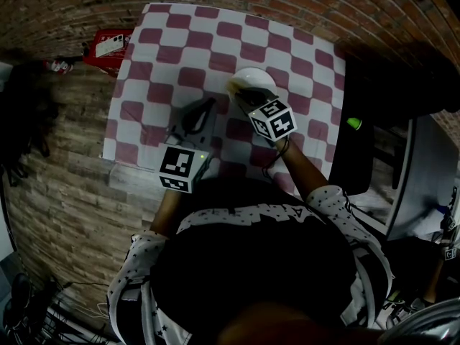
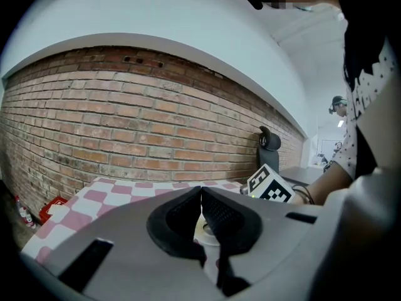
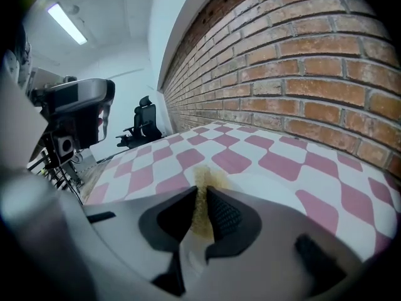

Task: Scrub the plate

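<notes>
The right gripper (image 3: 199, 196) has its jaws pinched onto a yellowish-brown scouring sponge (image 3: 202, 179), which pokes out past their tips over the near-left rim of the round white ceramic plate (image 1: 254, 77). The left gripper (image 2: 201, 192) has its jaws closed tip to tip with nothing between them. It hangs just left of the plate, apart from it. The plate lies flat on the pink-and-white chequered tablecloth (image 1: 180, 49), toward the far middle. It is probably stiff, glossy and breakable, and likely to skate on the cloth, so the free gripper would best steady its rim.
</notes>
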`<state>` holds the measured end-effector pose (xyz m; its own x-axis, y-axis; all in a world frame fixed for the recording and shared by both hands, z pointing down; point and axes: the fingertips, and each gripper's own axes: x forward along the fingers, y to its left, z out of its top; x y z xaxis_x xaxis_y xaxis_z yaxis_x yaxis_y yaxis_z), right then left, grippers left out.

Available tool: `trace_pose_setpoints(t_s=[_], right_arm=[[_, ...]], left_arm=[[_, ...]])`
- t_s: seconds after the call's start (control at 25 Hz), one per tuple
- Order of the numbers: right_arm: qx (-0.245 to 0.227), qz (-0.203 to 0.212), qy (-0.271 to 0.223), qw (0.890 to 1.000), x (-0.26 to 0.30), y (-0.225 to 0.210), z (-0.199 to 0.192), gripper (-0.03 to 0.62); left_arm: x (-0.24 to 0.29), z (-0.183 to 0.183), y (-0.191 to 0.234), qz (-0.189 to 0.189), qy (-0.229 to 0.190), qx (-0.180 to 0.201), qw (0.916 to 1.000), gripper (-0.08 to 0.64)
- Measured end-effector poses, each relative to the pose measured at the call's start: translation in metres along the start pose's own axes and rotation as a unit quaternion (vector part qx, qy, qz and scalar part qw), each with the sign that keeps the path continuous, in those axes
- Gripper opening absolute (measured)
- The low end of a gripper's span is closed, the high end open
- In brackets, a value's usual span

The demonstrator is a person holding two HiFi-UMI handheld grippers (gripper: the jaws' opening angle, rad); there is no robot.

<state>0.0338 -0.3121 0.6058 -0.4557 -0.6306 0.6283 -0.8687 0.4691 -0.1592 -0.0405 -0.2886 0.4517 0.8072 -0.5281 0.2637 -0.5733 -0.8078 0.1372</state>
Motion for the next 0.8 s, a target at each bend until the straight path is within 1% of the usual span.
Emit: trace_pose_setpoints(t_s=[0.48, 0.8], right_arm=[[-0.008, 0.019, -0.003, 1.0, -0.006, 0.029, -0.004, 0.054], [0.005, 0.024, -0.01, 1.0, -0.008, 0.038, -0.006, 0.054]], left_arm=[[-0.006, 0.001, -0.004, -0.001, -0.007, -0.001, 1.0, 0.012], [-0.008, 0.003, -0.004, -0.003, -0.01, 0.0, 0.9999, 0.012]])
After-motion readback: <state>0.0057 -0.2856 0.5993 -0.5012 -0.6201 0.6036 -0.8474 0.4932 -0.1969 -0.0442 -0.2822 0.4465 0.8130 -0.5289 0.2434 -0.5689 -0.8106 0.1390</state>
